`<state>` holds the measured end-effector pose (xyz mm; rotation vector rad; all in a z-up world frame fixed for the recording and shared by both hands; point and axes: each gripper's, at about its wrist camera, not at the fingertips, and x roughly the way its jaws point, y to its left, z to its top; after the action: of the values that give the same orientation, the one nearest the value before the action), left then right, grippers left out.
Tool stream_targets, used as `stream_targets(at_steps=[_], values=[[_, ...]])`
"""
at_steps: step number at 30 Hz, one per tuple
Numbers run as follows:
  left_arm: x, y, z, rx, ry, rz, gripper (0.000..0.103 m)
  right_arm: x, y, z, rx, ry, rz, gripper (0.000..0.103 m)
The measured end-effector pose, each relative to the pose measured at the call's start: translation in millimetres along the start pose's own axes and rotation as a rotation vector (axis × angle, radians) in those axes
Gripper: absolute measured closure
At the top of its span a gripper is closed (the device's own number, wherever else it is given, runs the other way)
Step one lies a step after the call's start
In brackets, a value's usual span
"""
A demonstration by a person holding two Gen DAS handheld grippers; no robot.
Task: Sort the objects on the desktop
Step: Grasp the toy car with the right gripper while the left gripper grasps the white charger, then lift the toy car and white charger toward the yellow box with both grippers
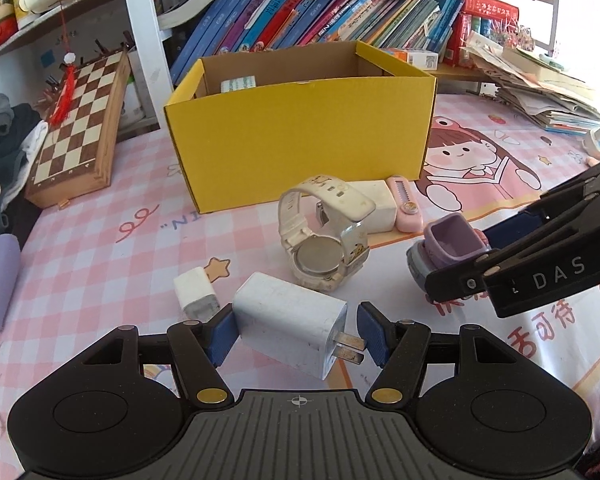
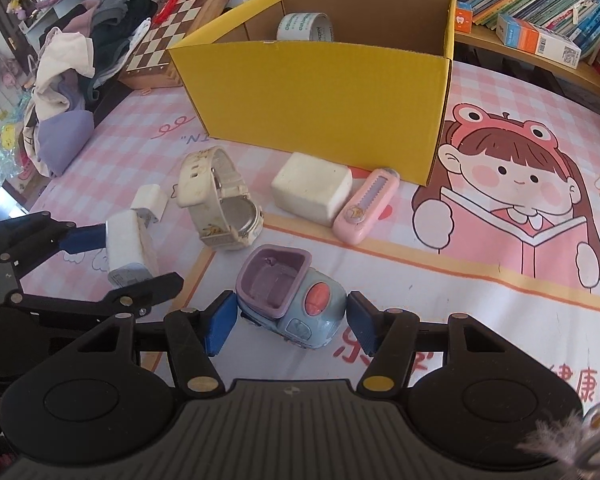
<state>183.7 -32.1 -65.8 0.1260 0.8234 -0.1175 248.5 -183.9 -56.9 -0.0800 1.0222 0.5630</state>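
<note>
A large white charger [image 1: 288, 330] with metal prongs sits between the blue pads of my left gripper [image 1: 296, 328], which is shut on it just above the pink checked mat. My right gripper [image 2: 290, 320] is shut on a blue and purple toy car [image 2: 292, 300]. The left wrist view shows that toy car [image 1: 452, 246] at the right, in the right gripper [image 1: 458, 262]. On the mat between them lie a white wristwatch [image 1: 324, 236], a small white charger [image 1: 196, 292], a white block [image 2: 312, 188] and a pink utility knife [image 2: 366, 208]. Behind them stands an open yellow box [image 2: 320, 96] with a tape roll [image 2: 304, 26] inside.
A folded chessboard [image 1: 76, 132] leans at the left of the box. Rows of books [image 1: 320, 12] fill the shelf behind. A pile of clothes [image 2: 80, 60] lies at the far left, and a stack of papers [image 1: 540, 84] at the far right.
</note>
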Motion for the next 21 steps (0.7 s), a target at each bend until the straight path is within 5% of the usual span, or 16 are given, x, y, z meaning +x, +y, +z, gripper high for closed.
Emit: stream_targets(at_steps=[21], values=[[-33, 8, -15, 0.043, -0.060, -0.031, 0.039, -29, 22, -30, 0.050, -0.050, -0.065, 0.045]])
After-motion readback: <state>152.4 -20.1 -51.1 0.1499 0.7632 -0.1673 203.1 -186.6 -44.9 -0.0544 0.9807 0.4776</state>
